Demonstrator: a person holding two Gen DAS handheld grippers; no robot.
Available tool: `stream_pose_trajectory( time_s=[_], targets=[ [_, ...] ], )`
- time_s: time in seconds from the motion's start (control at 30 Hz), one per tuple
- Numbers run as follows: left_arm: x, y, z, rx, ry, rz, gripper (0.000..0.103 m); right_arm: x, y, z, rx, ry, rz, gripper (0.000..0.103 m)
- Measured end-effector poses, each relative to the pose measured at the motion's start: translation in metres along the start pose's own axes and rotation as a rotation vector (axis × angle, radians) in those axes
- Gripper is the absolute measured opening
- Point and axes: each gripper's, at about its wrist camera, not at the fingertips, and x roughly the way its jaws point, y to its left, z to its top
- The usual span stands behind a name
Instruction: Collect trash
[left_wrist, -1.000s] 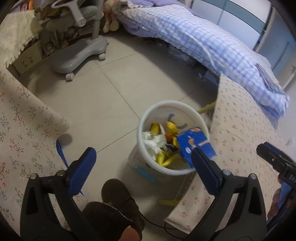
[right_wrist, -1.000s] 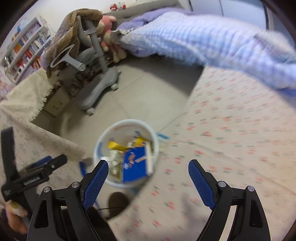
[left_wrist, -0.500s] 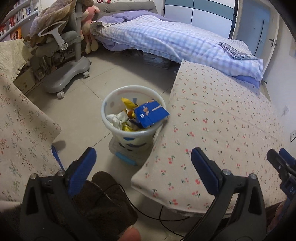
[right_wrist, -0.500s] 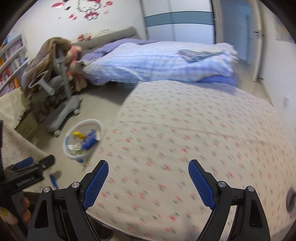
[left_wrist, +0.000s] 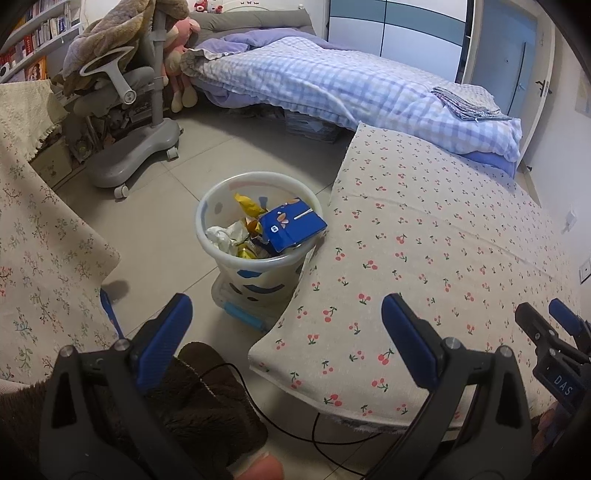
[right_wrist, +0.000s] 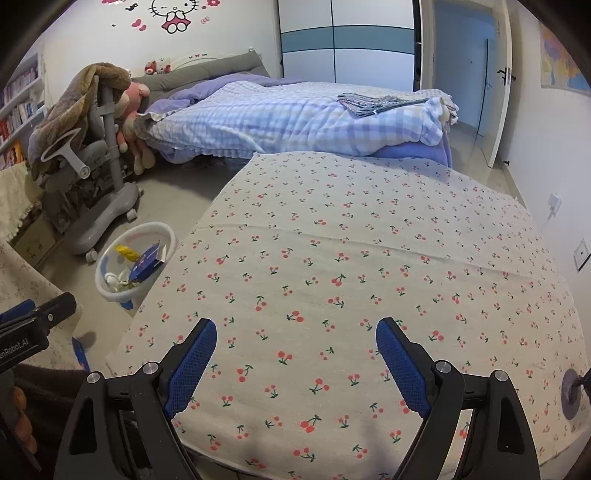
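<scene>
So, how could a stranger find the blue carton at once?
Start at the cherry-print table and look to the floor at its left edge, where a white bin stands. The blue carton lies on top of the trash, leaning on the rim nearest the table. It is the only blue, flat-sided piece among yellow wrappers and white paper.

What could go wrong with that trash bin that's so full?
The blue carton lies on top of the pile and sticks out over the rim of the white bin, so a nudge might tip it onto the floor. The bin also sits tight against the cherry-print cloth, so pulling that cloth could knock it over.
</scene>
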Motion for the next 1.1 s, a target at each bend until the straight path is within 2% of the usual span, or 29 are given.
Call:
stream_pose_trajectory(
  time_s=[0.3,0.47,1.1],
  targets=[
    [-0.002,-0.002,-0.002,0.001,-0.010,0.008,0.102,0.002,0.007,0.003,-0.002,-0.005,0.009,0.090],
    [-0.003,-0.001,0.000,-0.005,0.000,-0.029,0.102,0.002,0.008,0.009,0.013,-0.024,0.002,0.090],
    [0.012,-0.014,0.007,-0.011,0.006,0.027,0.102,0.013,0.002,0.022,0.024,-0.033,0.025,0.090]
  ],
)
